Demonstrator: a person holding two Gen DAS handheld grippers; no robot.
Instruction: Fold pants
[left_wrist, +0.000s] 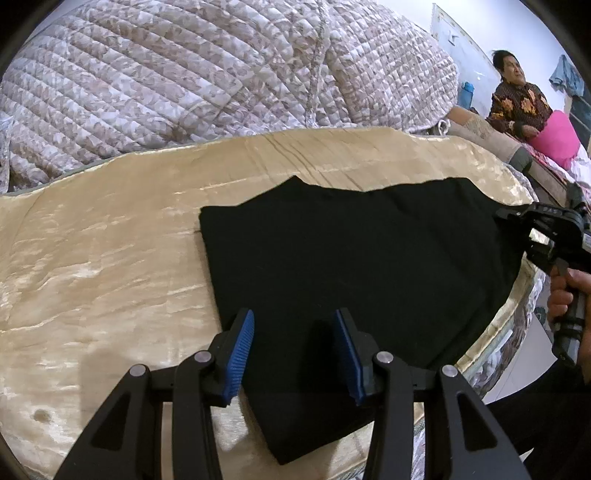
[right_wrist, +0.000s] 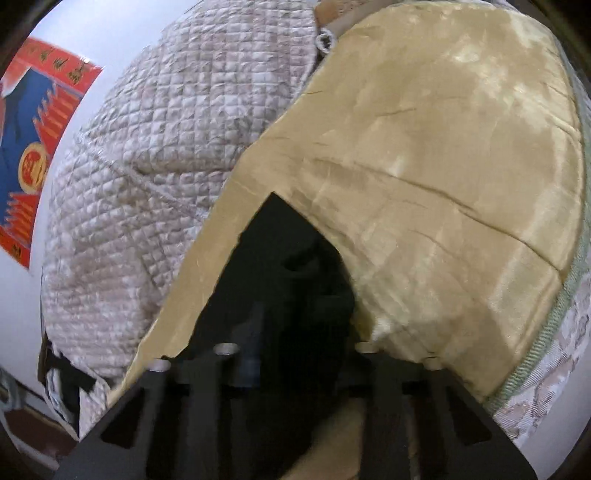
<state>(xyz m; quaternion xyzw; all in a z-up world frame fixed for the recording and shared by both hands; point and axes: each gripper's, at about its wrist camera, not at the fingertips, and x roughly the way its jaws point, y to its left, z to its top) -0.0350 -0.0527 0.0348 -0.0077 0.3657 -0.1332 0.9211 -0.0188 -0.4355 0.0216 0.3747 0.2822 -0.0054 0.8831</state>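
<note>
**Handling Folded Pants — Grip Points and Claw Position**

Treat the pants (left_wrist: 351, 258) as light, limp and non-fragile: black cloth with no stiffness, likely to sag and unfold if lifted by a single point. Expect easy sliding over the glossy beige bed cover (left_wrist: 110, 258). Take hold at an edge or corner, pinching all layers together, and support both ends when lifting.

Location: flat and partly folded on the bed cover, close to the bed's front edge.

Left claw (left_wrist: 294, 317): released, blue pads apart, nothing between them — poised over the near edge of the pants.

Right claw (left_wrist: 504, 218): at the right-hand edge of the pants, with dark cloth between its fingers in its own view. Too dark and blurred to tell whether clamped.
</note>
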